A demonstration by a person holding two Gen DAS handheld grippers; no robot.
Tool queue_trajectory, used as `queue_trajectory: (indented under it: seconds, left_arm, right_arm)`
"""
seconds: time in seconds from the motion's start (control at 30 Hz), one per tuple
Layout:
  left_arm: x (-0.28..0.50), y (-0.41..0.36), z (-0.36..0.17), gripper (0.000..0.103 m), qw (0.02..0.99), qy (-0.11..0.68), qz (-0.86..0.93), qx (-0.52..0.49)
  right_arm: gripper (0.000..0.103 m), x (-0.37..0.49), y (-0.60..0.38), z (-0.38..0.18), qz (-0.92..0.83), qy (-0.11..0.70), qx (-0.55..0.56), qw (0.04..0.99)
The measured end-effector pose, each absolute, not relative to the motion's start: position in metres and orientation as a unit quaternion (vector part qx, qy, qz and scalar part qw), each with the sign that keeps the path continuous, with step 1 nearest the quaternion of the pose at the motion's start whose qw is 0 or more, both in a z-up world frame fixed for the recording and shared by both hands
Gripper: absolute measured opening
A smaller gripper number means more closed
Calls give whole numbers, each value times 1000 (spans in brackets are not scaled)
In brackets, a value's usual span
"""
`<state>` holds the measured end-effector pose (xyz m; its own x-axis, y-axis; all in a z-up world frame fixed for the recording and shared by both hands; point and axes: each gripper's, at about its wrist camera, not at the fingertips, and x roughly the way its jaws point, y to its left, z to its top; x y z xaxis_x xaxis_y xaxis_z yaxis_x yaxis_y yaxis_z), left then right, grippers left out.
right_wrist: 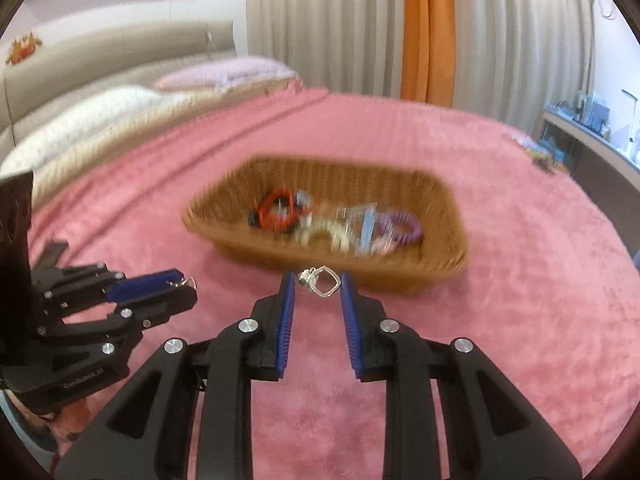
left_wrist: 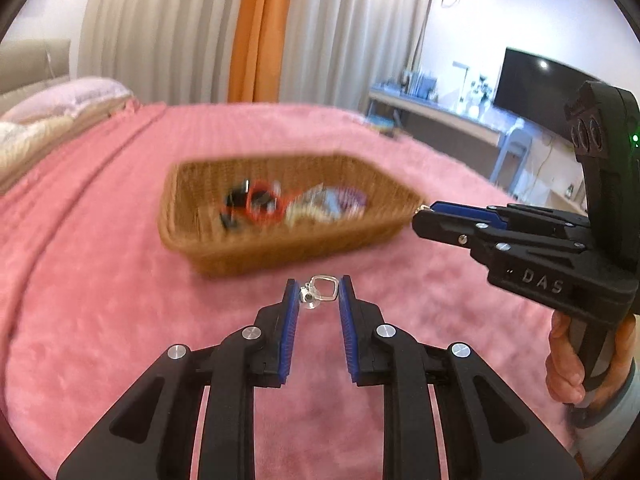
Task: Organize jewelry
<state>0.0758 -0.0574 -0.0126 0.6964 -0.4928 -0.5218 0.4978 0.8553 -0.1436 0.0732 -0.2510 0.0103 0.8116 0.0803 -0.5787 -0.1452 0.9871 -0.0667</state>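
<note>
**A:** Two grippers up over the pink plush bedspread (left_wrist: 100,320), and each one has a piece. The left gripper (left_wrist: 319,294) holds a small silver earring with an open square frame (left_wrist: 322,288) pinched at the very tips of its blue-padded fingers (left_wrist: 291,312).

**B:** And the right gripper (right_wrist: 318,282) has its twin, a second silver square-frame earring (right_wrist: 323,280), also caught right at the tips. The jaws stand a little apart on both, with the earring spanning the gap, so I'd call each one closed on its piece and not slack.

**A:** From the side in the left view, the right one's tips sit close together with something small and shiny poking out the front. Too small to read more than that.

**B:** Target's plain enough: the brown woven wicker basket (right_wrist: 436,264) just ahead on the bedspread. Already in it, a red ring-shaped piece (right_wrist: 276,208), a purple coiled band (right_wrist: 404,228), some pale bits. All blurred, so I won't name them closer.

**A:** The blur says the cameras are in motion. My read is that this is the carry step, a pair of earrings on the way to the basket, neither one over the rim yet.

**B:** Next move, I'd judge, wants each gripper brought above the open basket before the fingers part. These are tiny and barely held at the tips; a jolt could drop one into that plush pile, where it would be hard to find.
</note>
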Motion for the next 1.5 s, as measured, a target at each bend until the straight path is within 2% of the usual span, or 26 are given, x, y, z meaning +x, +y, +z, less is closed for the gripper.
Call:
queue_trajectory:
  seconds: [0.17, 0.37, 0.67, 0.8, 1.07, 1.1, 1.13, 1.2, 1.5]
  left_arm:
    - [78, -64, 40, 19, 936, 228, -267, 20]
    - [120, -75, 71, 19, 941, 212, -266, 6]
    - [200, -84, 31, 19, 933, 259, -248, -25]
    - [217, -86, 8, 19, 928, 280, -244, -25]
    - [227, -83, -10, 19, 922, 304, -239, -25]
    - [226, -81, -9, 22, 921, 304, -240, -28]
    - [224, -79, -8, 30, 920, 304, -243, -33]
    - [222, -75, -5, 36, 922, 300, -241, -38]
    - [186, -59, 23, 44, 932, 267, -240, -53]
  right_arm:
    - [21, 85, -255, 66, 51, 268, -45, 961]
    - [21, 138, -256, 83, 41, 263, -41, 963]
    - [21, 228, -282, 26, 24, 336, 10, 942]
    - [21, 243, -289, -3, 21, 360, 17, 932]
    - [22, 250, -298, -20, 30, 387, 38, 921]
    - [23, 249, -300, -20, 32, 386, 44, 921]
    - [29, 247, -301, -18, 33, 385, 47, 921]
    - [34, 245, -303, -14, 33, 381, 50, 923]
    - [34, 201, -298, 20, 35, 344, 54, 937]
